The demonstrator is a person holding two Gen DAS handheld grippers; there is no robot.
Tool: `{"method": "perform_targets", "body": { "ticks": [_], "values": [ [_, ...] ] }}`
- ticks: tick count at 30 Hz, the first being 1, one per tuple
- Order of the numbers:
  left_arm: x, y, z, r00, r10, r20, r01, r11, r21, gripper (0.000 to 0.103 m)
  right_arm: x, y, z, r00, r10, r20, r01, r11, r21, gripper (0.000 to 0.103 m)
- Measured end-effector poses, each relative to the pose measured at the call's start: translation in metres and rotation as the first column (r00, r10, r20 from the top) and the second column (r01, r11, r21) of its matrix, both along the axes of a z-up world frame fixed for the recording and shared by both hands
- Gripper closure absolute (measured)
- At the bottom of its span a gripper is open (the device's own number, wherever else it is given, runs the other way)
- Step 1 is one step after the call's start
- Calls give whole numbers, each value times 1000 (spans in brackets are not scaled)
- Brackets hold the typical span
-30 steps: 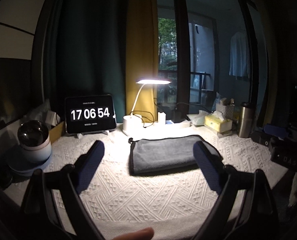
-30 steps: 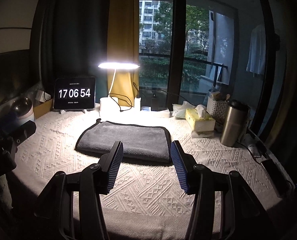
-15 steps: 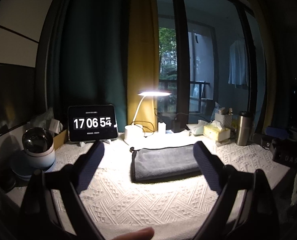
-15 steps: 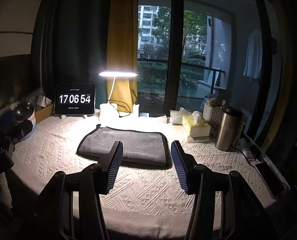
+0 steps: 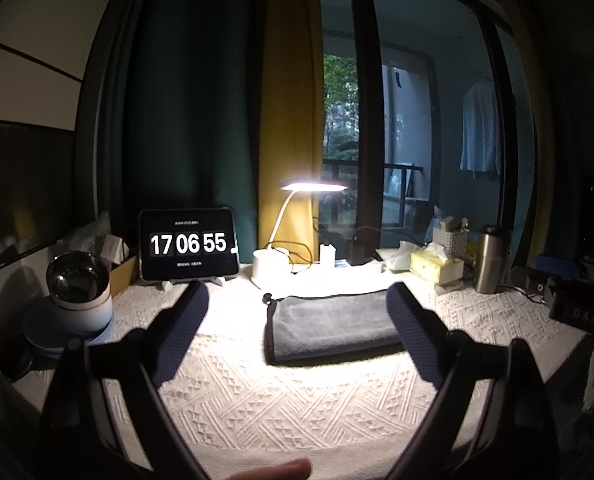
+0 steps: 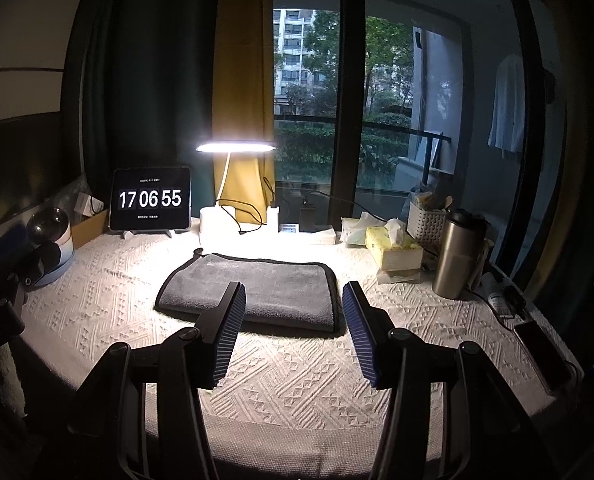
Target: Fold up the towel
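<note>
A dark grey towel (image 5: 333, 326) with black trim lies folded flat on the white textured tablecloth (image 5: 281, 400), under the desk lamp. It also shows in the right wrist view (image 6: 257, 292). My left gripper (image 5: 297, 304) is open and empty, held above the cloth in front of the towel. My right gripper (image 6: 293, 296) is open and empty, a little in front of the towel's near edge. Neither touches the towel.
A lit desk lamp (image 6: 235, 148) and a tablet clock (image 6: 150, 199) stand at the back. A yellow tissue box (image 6: 393, 248), a steel flask (image 6: 457, 254) and a basket (image 6: 427, 222) stand right. A phone (image 6: 541, 350) lies at the right edge. A round device (image 5: 77, 292) sits left.
Both grippers have drawn back and risen a little from the towel, so the table looks lower and farther. The towel has not moved. Both grippers stay open.
</note>
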State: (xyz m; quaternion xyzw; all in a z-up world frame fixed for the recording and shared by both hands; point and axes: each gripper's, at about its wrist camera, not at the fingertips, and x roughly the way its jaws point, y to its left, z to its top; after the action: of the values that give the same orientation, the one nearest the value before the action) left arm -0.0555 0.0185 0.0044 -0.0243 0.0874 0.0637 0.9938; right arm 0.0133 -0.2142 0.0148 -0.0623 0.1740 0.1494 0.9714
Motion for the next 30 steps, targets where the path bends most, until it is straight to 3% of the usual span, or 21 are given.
{"method": "perform_targets", "body": {
  "ticks": [30],
  "values": [
    [-1, 0, -3, 1000, 3, -9, -3, 1000, -19, 11, 3, 0, -4, 1000, 5, -12, -5, 1000, 6, 49]
  ]
}}
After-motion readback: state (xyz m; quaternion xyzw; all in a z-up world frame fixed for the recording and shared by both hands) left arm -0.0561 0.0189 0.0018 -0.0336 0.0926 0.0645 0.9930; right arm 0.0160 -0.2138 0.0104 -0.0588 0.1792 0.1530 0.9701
